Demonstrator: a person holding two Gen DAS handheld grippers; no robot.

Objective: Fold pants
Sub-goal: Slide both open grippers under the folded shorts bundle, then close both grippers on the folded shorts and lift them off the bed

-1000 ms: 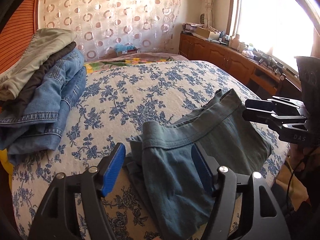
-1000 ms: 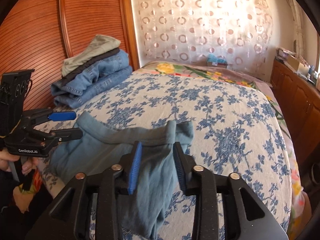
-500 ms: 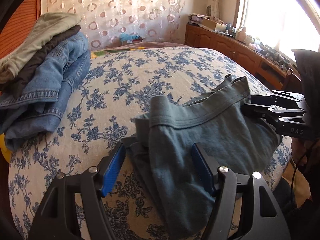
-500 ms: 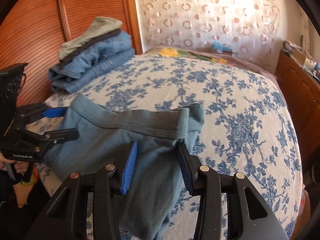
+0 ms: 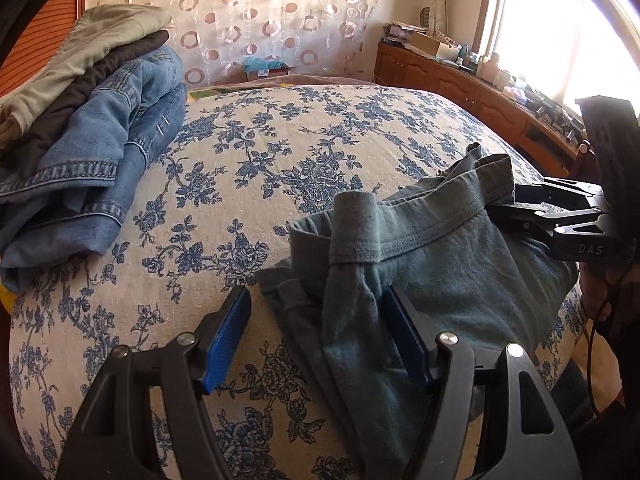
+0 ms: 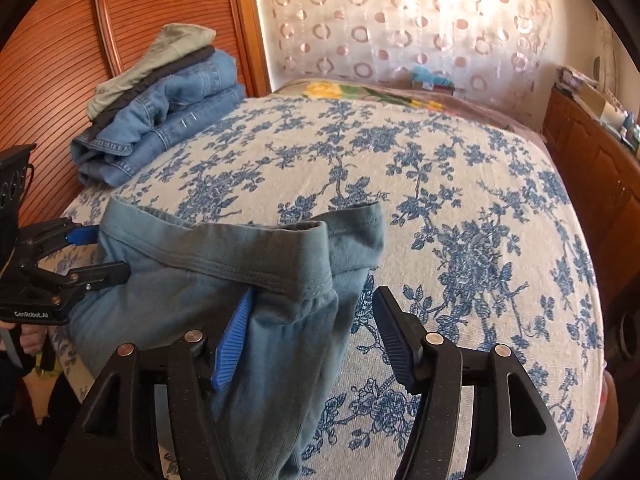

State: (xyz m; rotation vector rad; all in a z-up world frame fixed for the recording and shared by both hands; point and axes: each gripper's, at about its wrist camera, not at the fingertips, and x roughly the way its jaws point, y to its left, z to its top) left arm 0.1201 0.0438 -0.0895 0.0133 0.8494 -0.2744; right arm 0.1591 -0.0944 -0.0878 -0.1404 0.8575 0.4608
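Observation:
Grey-green pants (image 5: 460, 264) (image 6: 200, 280) lie bunched at the near edge of the flowered bed (image 5: 260, 140) (image 6: 440, 200), waistband toward the middle, legs hanging over the edge. My left gripper (image 5: 317, 294) is open around the waistband's left end; the cloth leans on the right pad and the left pad stands clear of it. My right gripper (image 6: 314, 292) is opening, the waistband's right end loose between the jaws; the blue left pad touches the cloth, the right pad is off it. Each gripper shows at the edge of the other's view, right gripper (image 5: 560, 216), left gripper (image 6: 80, 256).
A stack of folded clothes (image 5: 100, 120) (image 6: 160, 112), jeans under dark and khaki pieces, sits at the bed's far left by the wooden panel (image 6: 60, 60). A wooden cabinet (image 5: 460, 84) (image 6: 592, 160) with clutter runs along the right under the window. A patterned curtain hangs behind.
The right jaws have spread and let go of the waistband. Both grippers have sunk a little, and the pants have settled lower onto the bed.

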